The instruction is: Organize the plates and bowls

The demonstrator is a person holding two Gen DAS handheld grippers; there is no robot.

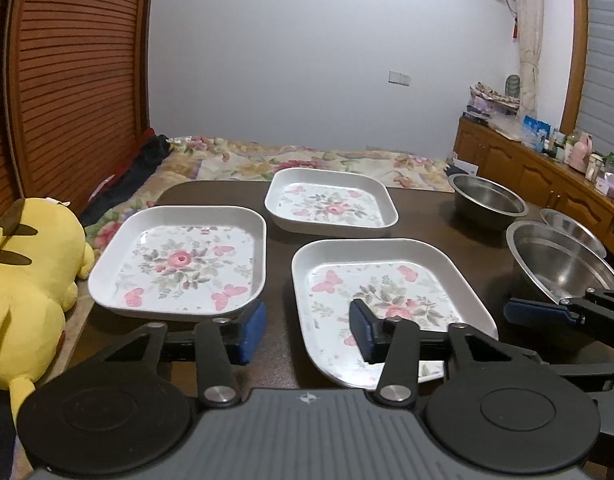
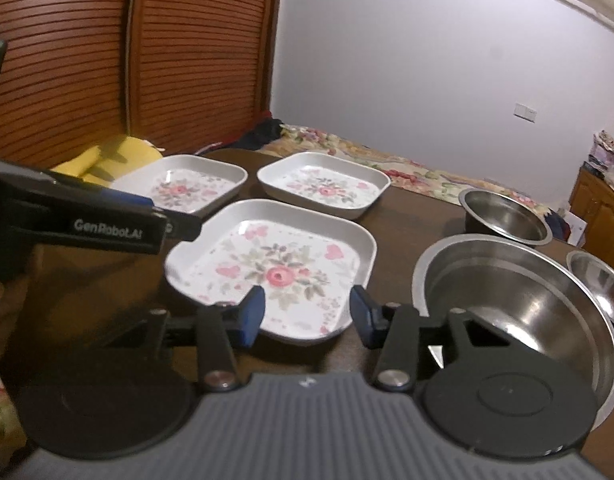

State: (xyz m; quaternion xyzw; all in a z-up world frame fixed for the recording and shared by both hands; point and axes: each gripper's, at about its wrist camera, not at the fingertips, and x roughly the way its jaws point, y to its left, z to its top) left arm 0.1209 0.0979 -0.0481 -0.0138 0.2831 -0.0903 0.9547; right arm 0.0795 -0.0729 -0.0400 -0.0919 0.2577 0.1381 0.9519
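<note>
Table: a dark brown table [image 1: 275, 344] carries three floral plates and three steel bowls.
Near plate: the near floral plate [image 1: 391, 280] sits front and centre, square, white-rimmed, a pink rose in its middle.
Left plate: the left floral plate [image 1: 179, 260] lies just beside it, toward the yellow plush toy [image 1: 31, 280].
Far plate: the far floral plate [image 1: 331, 200] sits behind both, near the table's back edge.
Bowls: the large steel bowl [image 2: 519, 300] stands right of the near plate; the far steel bowl [image 2: 505, 218] sits behind it, and the small steel bowl [image 2: 599, 284] peeks in at the right edge.
Left gripper: the left gripper [image 1: 307, 330] hovers at the near plate's left edge, jaws partly apart, one pad over the plate, the other over bare table, pressing on nothing.
Right gripper: the right gripper [image 2: 307, 312] hangs over the near plate's front rim, jaws partly apart, nothing clamped.
Backdrop: a flowered bedspread [image 1: 307, 160] behind the table.
</note>
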